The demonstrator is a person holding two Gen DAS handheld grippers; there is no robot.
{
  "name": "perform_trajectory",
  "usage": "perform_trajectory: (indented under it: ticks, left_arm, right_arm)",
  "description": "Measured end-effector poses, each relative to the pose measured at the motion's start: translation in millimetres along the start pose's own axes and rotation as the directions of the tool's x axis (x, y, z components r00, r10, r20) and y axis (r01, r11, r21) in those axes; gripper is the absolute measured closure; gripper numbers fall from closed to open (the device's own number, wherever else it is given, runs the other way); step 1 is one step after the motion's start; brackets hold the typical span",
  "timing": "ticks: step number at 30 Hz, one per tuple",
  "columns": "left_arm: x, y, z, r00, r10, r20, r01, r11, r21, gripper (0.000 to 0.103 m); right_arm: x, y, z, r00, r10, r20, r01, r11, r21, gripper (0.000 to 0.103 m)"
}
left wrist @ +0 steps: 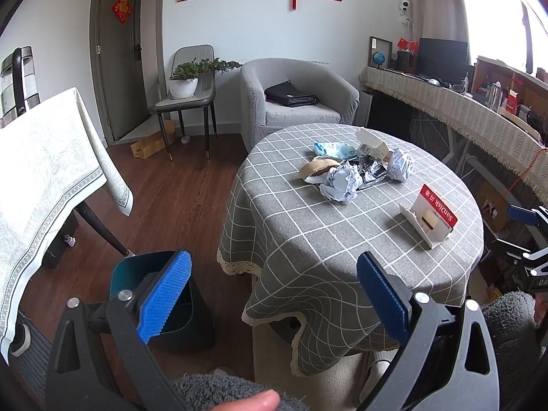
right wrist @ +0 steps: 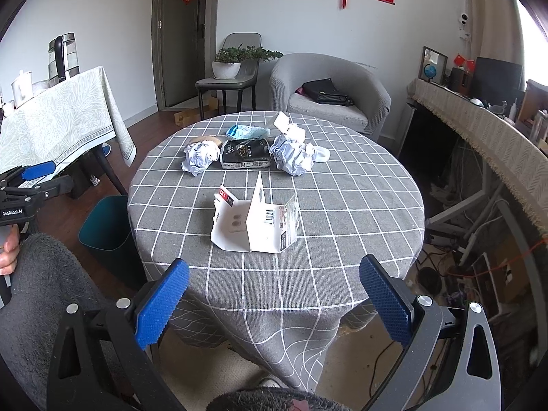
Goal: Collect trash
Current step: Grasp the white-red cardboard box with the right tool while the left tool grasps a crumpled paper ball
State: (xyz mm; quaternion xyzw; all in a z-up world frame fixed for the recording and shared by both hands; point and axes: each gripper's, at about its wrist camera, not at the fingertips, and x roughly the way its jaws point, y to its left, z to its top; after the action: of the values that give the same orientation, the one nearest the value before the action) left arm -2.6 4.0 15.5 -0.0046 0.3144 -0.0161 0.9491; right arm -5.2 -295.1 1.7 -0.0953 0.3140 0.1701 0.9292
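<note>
Fingers apart, nothing held, on both right gripper [right wrist: 274,303] and left gripper [left wrist: 270,291]. Torn card package [right wrist: 255,224] sits dead centre-frame ahead of the right; bin [right wrist: 106,226] lower left.

Crumpled paper balls [right wrist: 201,155], wrappers, torn card packaging [right wrist: 255,222] on round table [right wrist: 359,205]; teal bin [right wrist: 102,226] beside.

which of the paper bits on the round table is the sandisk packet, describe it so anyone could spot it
On the round table with the grey checked cloth, it lies alone at the near side, apart from the far pile. The SanDisk packet is torn-open white card standing up, red-edged, with a barcode.
</note>
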Motion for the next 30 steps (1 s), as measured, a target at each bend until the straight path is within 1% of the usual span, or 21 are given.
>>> perform_trajectory:
  ticks: [1,3,4,5,6,7,10,14,16,18,20,21,23,26,30]
  left_arm:
    - [0,-1,2,1.000,-0.002,0.002,0.002,1.000,0.004,0.004]
    - [3,-4,6,1.000,-0.013,0.006,0.013,1.000,0.006,0.005]
    - [6,-4,8,1.000,-0.023,0.005,0.023,1.000,0.003,0.007]
    - [9,-5,9,0.999,-0.033,0.001,0.033,0.999,-0.001,0.013]
    - [13,-4,11,0.999,-0.037,-0.004,0.037,0.999,-0.002,0.017]
    - [16,-6,13,0.999,-0.035,-0.007,0.035,0.999,0.000,0.019]
    - [25,-8,18,0.999,-0.048,-0.002,0.048,0.999,0.014,0.020]
    - [43,-15,26,0.997,-0.072,-0.016,0.073,0.997,0.039,0.031]
    - [53,-20,31,0.996,-0.089,-0.021,0.090,0.995,0.049,0.034]
    - [62,-30,36,0.995,-0.096,-0.018,0.097,0.992,0.085,0.034]
    - [72,-38,40,0.992,-0.123,-0.018,0.125,0.987,0.099,0.037]
    - [78,-41,42,0.991,-0.132,-0.020,0.134,0.986,0.101,0.037]
    - [90,-48,45,0.990,-0.139,-0.028,0.142,0.984,0.106,0.040]
    - [109,-57,52,0.989,-0.139,-0.041,0.143,0.984,0.109,0.040]
    - [134,-66,55,0.988,-0.140,-0.073,0.146,0.984,0.100,0.040]
  right_arm:
    - [-1,1,2,1.000,0.007,0.015,-0.008,1.000,0.009,0.003]
    - [3,1,6,0.998,0.058,0.028,-0.059,0.998,0.033,0.004]
    - [7,2,8,0.997,0.076,0.025,-0.077,0.996,0.041,0.012]
    - [12,2,10,0.996,0.087,0.018,-0.088,0.995,0.047,0.025]
    - [18,3,11,0.996,0.093,0.011,-0.093,0.994,0.048,0.029]
    - [25,4,13,0.995,0.097,0.005,-0.097,0.994,0.047,0.032]
    - [38,9,16,0.996,0.092,0.001,-0.091,0.996,0.023,0.033]
    - [58,3,22,0.996,0.092,-0.012,-0.091,0.994,0.055,0.042]
    - [69,1,25,0.993,0.117,-0.023,-0.116,0.991,0.062,0.047]
    - [76,0,27,0.991,0.130,-0.017,-0.129,0.990,0.058,0.050]
    - [82,0,29,0.991,0.130,-0.014,-0.129,0.990,0.051,0.054]
    - [86,-1,30,0.991,0.132,-0.016,-0.131,0.990,0.049,0.054]
    - [96,-2,31,0.992,0.126,-0.033,-0.124,0.991,0.041,0.060]
    - [108,-4,33,0.991,0.121,-0.052,-0.119,0.992,0.034,0.067]
    - [117,-6,28,0.987,0.146,-0.060,-0.143,0.988,0.060,0.071]
